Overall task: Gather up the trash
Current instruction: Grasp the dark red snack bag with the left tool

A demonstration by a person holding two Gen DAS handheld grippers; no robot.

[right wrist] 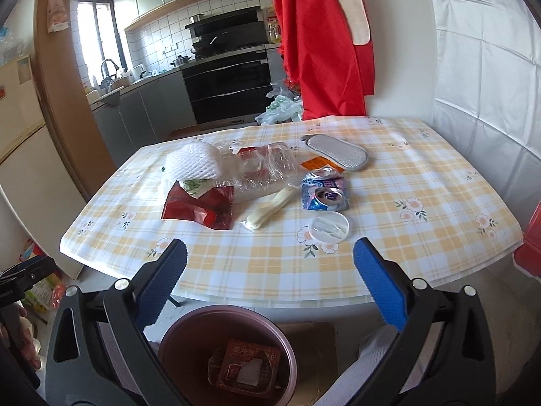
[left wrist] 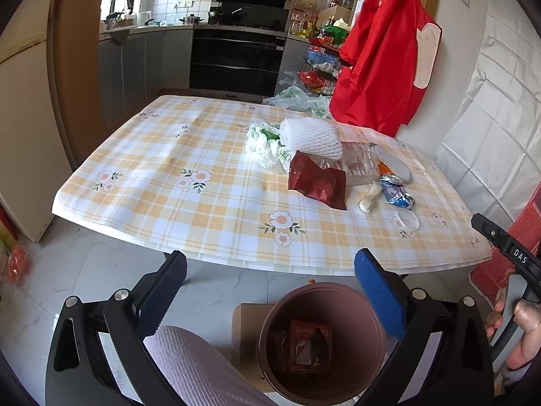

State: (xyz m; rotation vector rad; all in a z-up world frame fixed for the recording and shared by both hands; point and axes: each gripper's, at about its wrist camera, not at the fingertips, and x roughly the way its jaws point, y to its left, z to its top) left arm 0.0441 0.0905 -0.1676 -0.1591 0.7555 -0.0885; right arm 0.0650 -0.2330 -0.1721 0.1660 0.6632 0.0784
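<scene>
Both grippers hover over a brown round bin point(left wrist: 270, 318) point(right wrist: 169, 335) on the floor in front of the table. A red wrapper point(left wrist: 309, 341) point(right wrist: 247, 362) lies inside it. My left gripper point(left wrist: 270, 264) is open and holds nothing. My right gripper point(right wrist: 270, 252) is open wide and also holds nothing. On the checked tablecloth point(left wrist: 169, 182) point(right wrist: 405, 176) lies a heap of trash: white foam net point(left wrist: 311, 137) point(right wrist: 196, 162), dark red wrapper point(left wrist: 318, 182) point(right wrist: 199, 204), clear plastic packaging point(left wrist: 358, 162) point(right wrist: 260, 169), crushed can point(left wrist: 395, 191) point(right wrist: 324, 193), clear round lid point(left wrist: 407, 220) point(right wrist: 329, 226), pale stick wrapper point(left wrist: 368, 198) point(right wrist: 267, 209).
A grey oval pad point(right wrist: 338, 152) and a white plastic bag point(left wrist: 263, 145) also lie on the table. A red garment point(left wrist: 382, 50) hangs at the wall behind. Cardboard point(left wrist: 247, 324) lies under the bin. A person's knee point(left wrist: 189, 362) is beside it. Kitchen cabinets stand beyond.
</scene>
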